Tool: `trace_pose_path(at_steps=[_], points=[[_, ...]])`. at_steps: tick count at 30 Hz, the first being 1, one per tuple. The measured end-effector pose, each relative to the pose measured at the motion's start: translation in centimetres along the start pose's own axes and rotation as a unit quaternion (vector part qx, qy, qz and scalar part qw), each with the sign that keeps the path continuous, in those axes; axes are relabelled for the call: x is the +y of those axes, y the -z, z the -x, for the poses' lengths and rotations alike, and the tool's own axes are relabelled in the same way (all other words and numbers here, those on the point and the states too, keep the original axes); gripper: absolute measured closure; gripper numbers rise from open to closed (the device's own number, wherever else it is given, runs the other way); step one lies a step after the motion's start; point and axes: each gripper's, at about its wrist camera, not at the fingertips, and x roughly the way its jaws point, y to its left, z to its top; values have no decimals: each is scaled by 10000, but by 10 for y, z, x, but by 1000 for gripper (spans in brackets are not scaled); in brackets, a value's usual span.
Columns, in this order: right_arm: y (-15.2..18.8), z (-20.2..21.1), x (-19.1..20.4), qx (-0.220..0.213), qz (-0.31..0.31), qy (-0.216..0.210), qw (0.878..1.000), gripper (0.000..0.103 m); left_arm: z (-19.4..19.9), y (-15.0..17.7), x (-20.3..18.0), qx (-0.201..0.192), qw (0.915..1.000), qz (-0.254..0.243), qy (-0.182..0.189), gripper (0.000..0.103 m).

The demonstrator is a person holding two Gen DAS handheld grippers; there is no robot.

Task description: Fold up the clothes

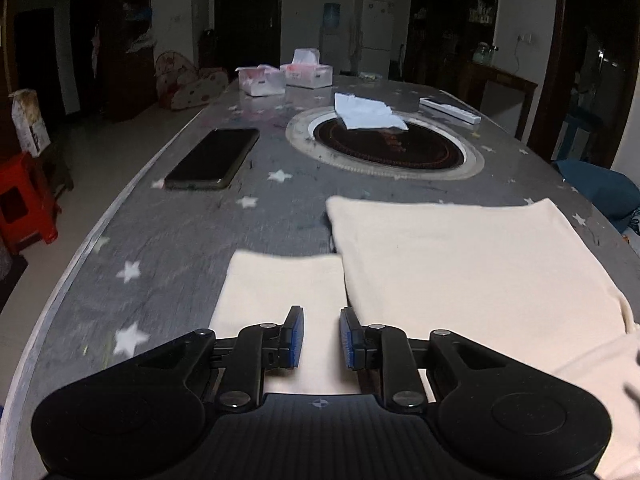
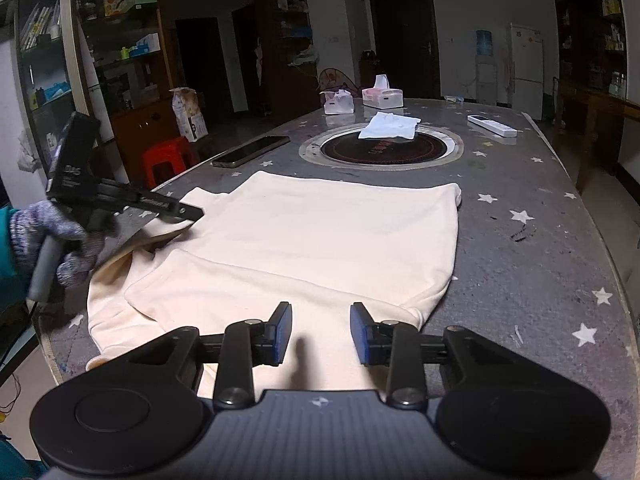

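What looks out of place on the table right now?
A crumpled white tissue lies loose across the round black hotplate set in the table, beyond the cream garment. Nothing looks spilled or damaged.

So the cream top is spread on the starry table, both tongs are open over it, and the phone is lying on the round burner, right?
Not quite. The phone lies on the table left of the burner; a white cloth lies on the burner, as the left wrist view shows. The top is spread, and the left tongs and right tongs are open.

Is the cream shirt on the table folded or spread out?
Partly folded: the cream shirt has one sleeve laid across its body; the other sleeve sticks out flat.
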Motion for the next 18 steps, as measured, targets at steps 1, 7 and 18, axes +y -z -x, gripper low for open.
trace_pose_path(at_steps=[1,7,18], points=[[-1,0,0,7,-2,2,10000,72,-3,-2,0,-11,10000,-5,15,80],[-2,0,-1,1,-14,-11,10000,71,-14,-9,-7,-29,9997,-234,-57,73],[-6,16,-3,-215,-57,32,9997,71,11,-18,10,-334,9981,294,426,98]])
